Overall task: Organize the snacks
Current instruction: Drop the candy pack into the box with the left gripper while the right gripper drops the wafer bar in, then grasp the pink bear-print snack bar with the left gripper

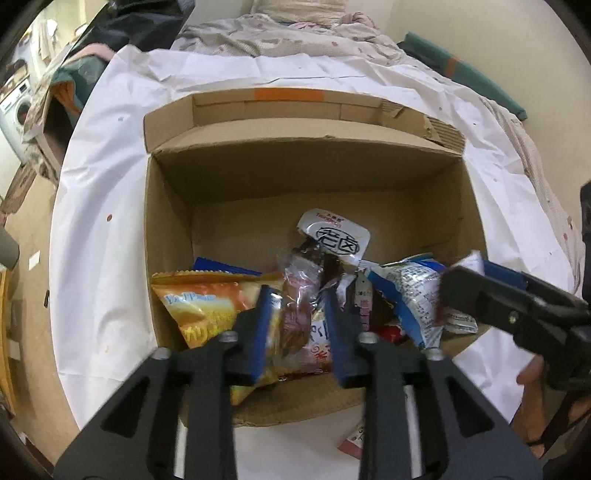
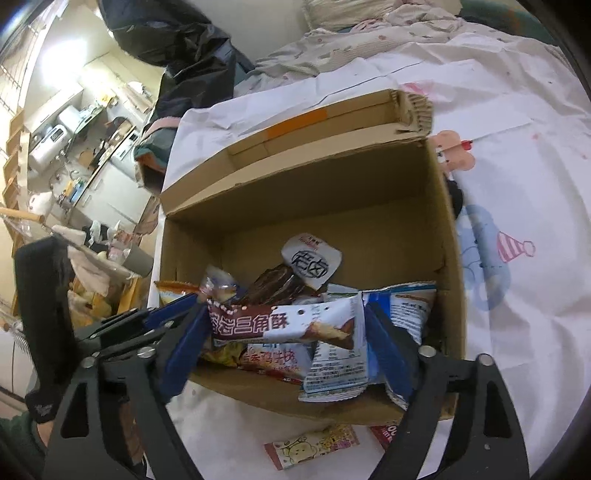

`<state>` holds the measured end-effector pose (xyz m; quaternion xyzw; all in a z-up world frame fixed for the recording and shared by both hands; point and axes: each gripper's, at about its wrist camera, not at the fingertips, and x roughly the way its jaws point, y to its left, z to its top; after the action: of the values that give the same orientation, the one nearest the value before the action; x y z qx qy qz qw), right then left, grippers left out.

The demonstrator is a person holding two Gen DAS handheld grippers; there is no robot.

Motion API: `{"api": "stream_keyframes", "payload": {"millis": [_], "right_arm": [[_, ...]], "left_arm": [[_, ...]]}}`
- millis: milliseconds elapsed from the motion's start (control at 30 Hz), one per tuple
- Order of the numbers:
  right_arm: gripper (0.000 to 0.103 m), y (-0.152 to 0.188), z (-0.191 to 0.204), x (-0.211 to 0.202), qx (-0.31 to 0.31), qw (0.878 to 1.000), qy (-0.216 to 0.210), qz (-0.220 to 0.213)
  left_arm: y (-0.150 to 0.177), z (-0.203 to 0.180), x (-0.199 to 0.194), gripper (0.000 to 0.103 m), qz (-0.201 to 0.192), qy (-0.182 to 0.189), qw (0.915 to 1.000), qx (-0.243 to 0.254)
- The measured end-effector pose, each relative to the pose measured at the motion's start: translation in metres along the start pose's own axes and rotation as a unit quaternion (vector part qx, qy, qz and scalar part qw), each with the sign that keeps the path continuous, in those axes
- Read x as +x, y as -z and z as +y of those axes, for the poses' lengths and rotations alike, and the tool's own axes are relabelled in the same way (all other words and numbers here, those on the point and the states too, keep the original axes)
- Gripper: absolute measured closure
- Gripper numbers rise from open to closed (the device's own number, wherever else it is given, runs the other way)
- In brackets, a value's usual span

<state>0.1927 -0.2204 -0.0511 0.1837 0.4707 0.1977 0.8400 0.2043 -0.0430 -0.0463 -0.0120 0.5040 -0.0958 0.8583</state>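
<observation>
We see a cluttered kitchen [image 2: 74, 147] beyond a bed [image 1: 295, 33] under a white printed sheet [image 1: 110, 206]. On it sits the cardboard box [image 1: 170, 236], snacks [image 1: 207, 306] piled inside. Both the left hand-held gripper [image 1: 299, 325] and right hand-held gripper [image 2: 284, 332] hang open above them, gripping nothing.

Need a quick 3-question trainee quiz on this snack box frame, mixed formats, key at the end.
1. True or false: the cardboard box holds no snacks yet.
2. The orange chip bag lies at which side of the box in the left wrist view? A) left B) right
3. What lies on the white sheet just outside the box's near wall in the right wrist view?

Key: 1 false; 2 A; 3 a small cartoon-printed packet.
</observation>
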Motion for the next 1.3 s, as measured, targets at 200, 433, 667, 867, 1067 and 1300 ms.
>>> {"api": "stream_keyframes", "payload": {"millis": [200, 433, 667, 867, 1067, 1300], "right_arm": [[0.008, -0.003, -0.006, -0.005, 0.018, 1.000, 0.010, -0.013], [0.008, -0.003, -0.006, -0.006, 0.011, 1.000, 0.023, -0.018], [0.008, -0.001, -0.006, -0.017, 0.011, 0.999, 0.031, -0.029], [0.008, 0.004, -0.010, -0.030, 0.024, 0.999, 0.022, -0.035], [0.008, 0.015, -0.012, -0.048, 0.036, 0.998, 0.024, -0.042], [0.008, 0.042, -0.019, -0.066, 0.048, 0.997, 0.039, -0.042]], "left_arm": [[0.004, -0.004, -0.016, 0.018, -0.031, -0.001, 0.9995, 0.000], [0.006, 0.000, -0.023, 0.018, -0.041, -0.004, 0.9991, -0.009], [0.016, 0.002, -0.031, 0.018, -0.048, -0.004, 0.9989, 0.001], [0.023, 0.001, -0.045, 0.018, -0.059, -0.005, 0.9982, 0.006], [0.033, -0.001, -0.059, 0.018, -0.072, -0.017, 0.9970, 0.020], [0.051, 0.010, -0.073, 0.018, -0.075, -0.018, 0.9970, -0.006]]}}
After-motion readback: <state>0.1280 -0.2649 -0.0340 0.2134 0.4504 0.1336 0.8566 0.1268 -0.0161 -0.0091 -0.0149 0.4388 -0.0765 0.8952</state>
